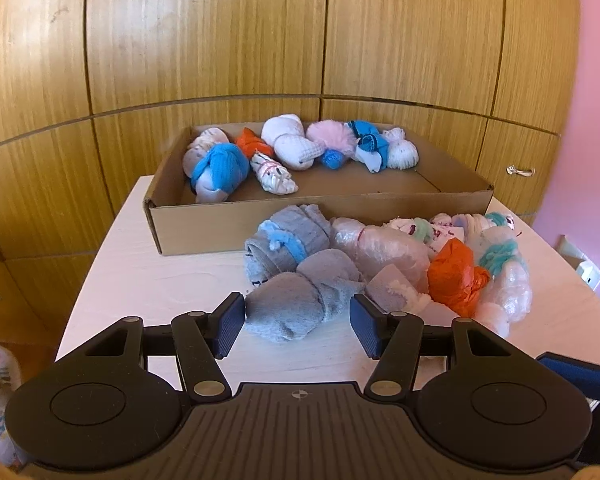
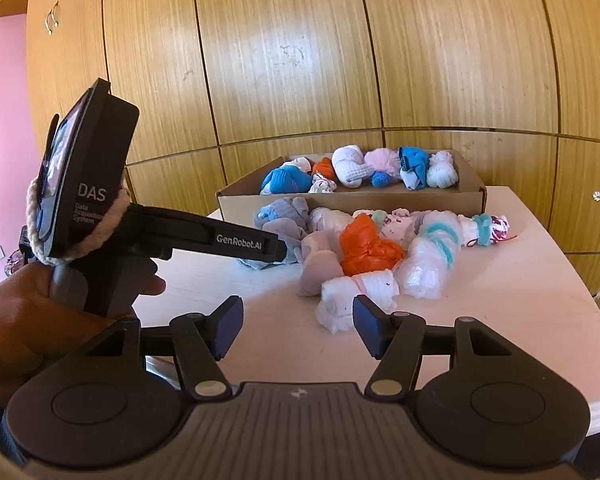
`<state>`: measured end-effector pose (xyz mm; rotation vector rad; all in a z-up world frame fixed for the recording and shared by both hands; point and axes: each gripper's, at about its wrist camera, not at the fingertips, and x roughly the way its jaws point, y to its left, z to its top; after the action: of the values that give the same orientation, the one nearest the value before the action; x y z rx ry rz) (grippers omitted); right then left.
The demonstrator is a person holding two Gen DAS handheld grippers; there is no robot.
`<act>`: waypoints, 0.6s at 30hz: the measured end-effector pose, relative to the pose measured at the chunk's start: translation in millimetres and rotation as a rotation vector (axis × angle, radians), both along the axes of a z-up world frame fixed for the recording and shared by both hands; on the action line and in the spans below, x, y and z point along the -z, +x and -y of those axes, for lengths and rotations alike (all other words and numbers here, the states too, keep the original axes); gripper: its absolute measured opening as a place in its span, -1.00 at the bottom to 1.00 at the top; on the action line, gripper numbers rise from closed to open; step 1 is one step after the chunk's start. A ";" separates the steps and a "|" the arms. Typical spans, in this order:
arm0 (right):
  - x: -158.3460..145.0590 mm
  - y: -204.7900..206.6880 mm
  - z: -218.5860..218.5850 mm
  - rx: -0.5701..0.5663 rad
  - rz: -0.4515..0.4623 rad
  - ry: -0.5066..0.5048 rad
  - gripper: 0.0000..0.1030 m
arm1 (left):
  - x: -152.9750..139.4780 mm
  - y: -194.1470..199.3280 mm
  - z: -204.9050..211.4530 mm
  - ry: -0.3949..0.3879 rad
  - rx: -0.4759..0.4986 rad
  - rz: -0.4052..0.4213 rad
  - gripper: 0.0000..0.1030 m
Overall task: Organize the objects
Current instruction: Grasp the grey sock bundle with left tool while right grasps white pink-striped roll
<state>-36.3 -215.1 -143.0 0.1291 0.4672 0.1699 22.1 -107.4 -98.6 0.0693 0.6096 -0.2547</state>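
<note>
A pile of rolled sock bundles lies on the white table (image 1: pixel 140 280) in front of a shallow cardboard box (image 1: pixel 236 224) that holds several more bundles. My left gripper (image 1: pixel 298 326) is open, its pads on either side of a grey sock bundle (image 1: pixel 300 304), not closed on it. An orange bundle (image 1: pixel 456 276) lies to the right. My right gripper (image 2: pixel 298 328) is open and empty, just short of a white sock bundle (image 2: pixel 352 292). The left gripper's body (image 2: pixel 172 236) shows in the right wrist view, reaching toward the pile's left end.
Wooden cabinet doors (image 1: pixel 220 40) stand behind the table. The box (image 2: pixel 340 200) sits at the table's far edge. A pink wall (image 1: pixel 596 120) is at the right. A wall socket (image 1: pixel 580 260) is beyond the table's right edge.
</note>
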 end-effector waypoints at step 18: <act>9.9 39.1 16.7 0.009 -0.039 -0.105 0.26 | 6.2 18.9 3.9 0.018 0.077 -0.024 0.38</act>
<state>2.9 -231.7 -152.9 0.0318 0.5136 0.1337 41.0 -111.3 -104.8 0.1074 0.6338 -0.3247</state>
